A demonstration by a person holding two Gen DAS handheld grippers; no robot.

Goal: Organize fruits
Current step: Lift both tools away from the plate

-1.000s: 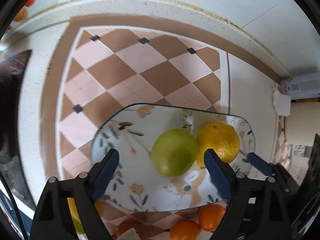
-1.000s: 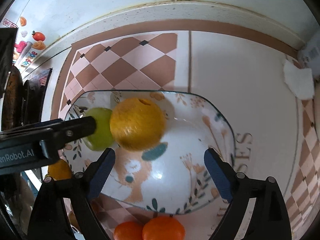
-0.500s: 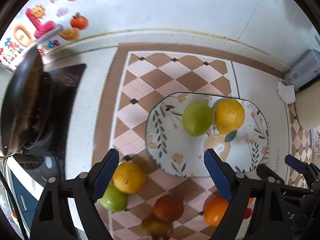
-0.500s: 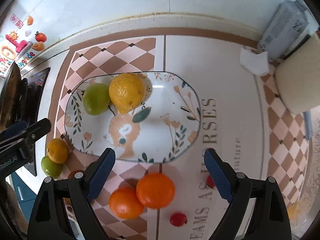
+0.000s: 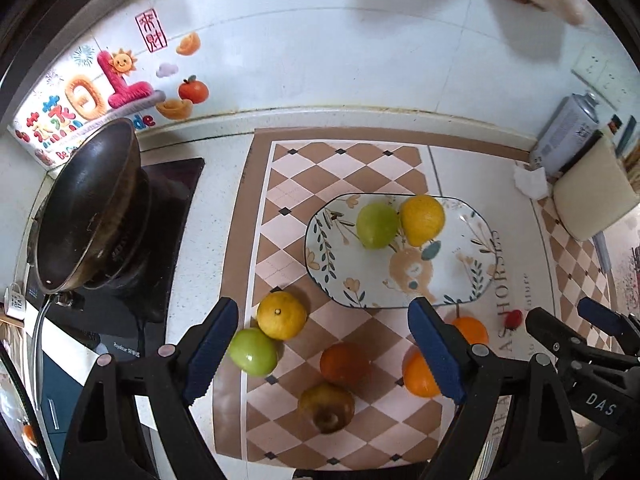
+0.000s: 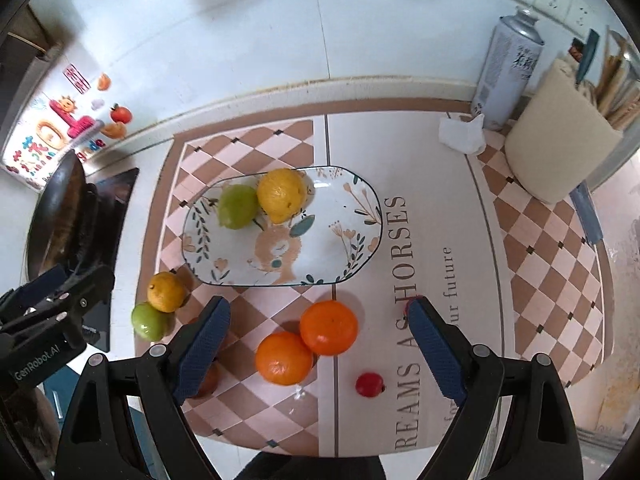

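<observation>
Fruit still lies scattered on the checked brown-and-cream counter mat (image 6: 256, 420), so the sorting looks only begun. The oval white ceramic plate with a painted bear and leaf border (image 6: 352, 216), at the centre of the right wrist view, holds a green round fruit (image 6: 237, 206) touching a yellow citrus (image 6: 282, 195) at its upper left end; most of its surface is bare.

Below the plate, two glossy orange mandarins (image 6: 306, 342) touch each other, and a small red cherry-like fruit (image 6: 369, 385) sits lower right of them. At the lower left lie a second yellow citrus (image 5: 281, 315) against a second green fruit (image 5: 253, 351), with two brownish-red fruits (image 5: 335, 384) in the lower centre of the left wrist view.

The left gripper (image 5: 320, 348) and right gripper (image 6: 316, 344) both hang above the mat with jaws spread wide and nothing between them.

Judged from this, each should take the pair nearest it: centre one fruit between the pads, close gently so it does not squirt out, and set it on bare plate, like beside like, without nudging its touching neighbour.
</observation>
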